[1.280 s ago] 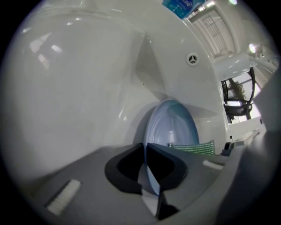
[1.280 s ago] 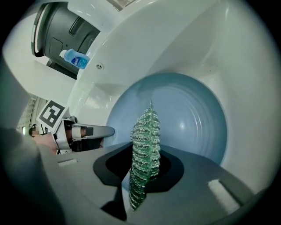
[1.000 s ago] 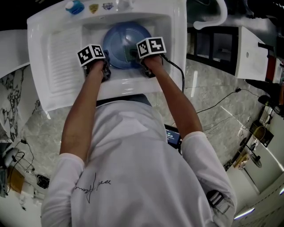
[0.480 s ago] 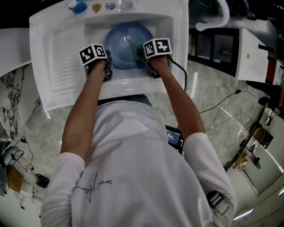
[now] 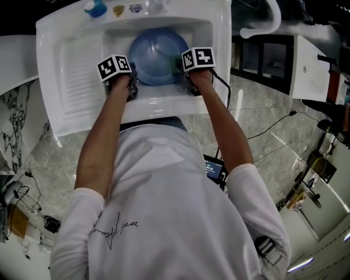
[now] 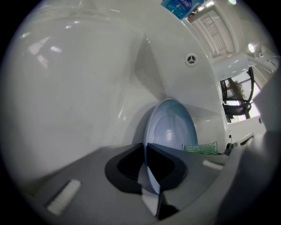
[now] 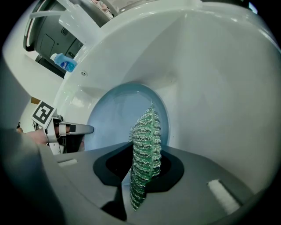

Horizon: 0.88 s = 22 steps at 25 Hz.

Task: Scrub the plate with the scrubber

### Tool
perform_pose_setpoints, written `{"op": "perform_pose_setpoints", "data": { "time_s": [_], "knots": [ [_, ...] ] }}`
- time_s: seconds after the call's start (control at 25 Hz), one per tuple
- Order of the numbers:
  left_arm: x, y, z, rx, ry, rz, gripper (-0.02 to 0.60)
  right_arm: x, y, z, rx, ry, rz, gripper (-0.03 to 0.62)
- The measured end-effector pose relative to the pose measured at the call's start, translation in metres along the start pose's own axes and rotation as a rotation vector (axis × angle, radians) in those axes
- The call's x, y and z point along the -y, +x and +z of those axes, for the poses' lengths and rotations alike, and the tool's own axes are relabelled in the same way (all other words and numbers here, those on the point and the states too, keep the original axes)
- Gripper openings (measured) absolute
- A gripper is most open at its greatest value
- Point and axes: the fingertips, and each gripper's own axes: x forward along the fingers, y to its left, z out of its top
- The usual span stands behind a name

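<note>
A pale blue plate (image 5: 156, 48) lies in the basin of a white sink (image 5: 57, 65). My left gripper (image 5: 131, 82) is shut on the plate's left rim; in the left gripper view the plate (image 6: 171, 127) runs edge-on between the jaws of the left gripper (image 6: 149, 176). My right gripper (image 5: 180, 68) is shut on a green scrubber (image 5: 174, 63) at the plate's right edge. In the right gripper view the scrubber (image 7: 145, 149) stands upright in the right gripper (image 7: 140, 176), in front of the plate (image 7: 114, 118).
A blue soap bottle (image 5: 94, 7) and small items stand on the sink's back ledge. A ribbed drainboard (image 5: 76, 71) lies left of the basin. The basin wall (image 7: 219, 88) rises close on the right. Cables lie on the marble floor (image 5: 262, 136).
My right gripper has moved the scrubber rightward from the plate's middle to its right edge. The left gripper has kept its hold on the rim.
</note>
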Motion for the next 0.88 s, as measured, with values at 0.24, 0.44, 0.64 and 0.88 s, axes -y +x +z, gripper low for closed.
{"op": "perform_pose_setpoints", "data": {
  "time_s": [0.24,0.44,0.64,0.88],
  "knots": [
    [0.000,-0.002,0.001,0.003,0.002,0.002,0.072,0.009,-0.006,0.003,0.010,0.030,-0.045,0.061],
    [0.001,-0.006,-0.001,0.009,0.004,-0.004,0.072,0.001,-0.011,0.007,0.082,0.041,0.003,0.061],
    [0.005,-0.017,0.004,0.043,0.025,-0.004,0.072,-0.010,-0.019,0.014,0.170,-0.037,0.026,0.063],
    [0.010,-0.033,0.009,0.093,0.018,-0.039,0.072,-0.022,-0.030,0.019,0.266,-0.073,0.050,0.063]
  ]
}}
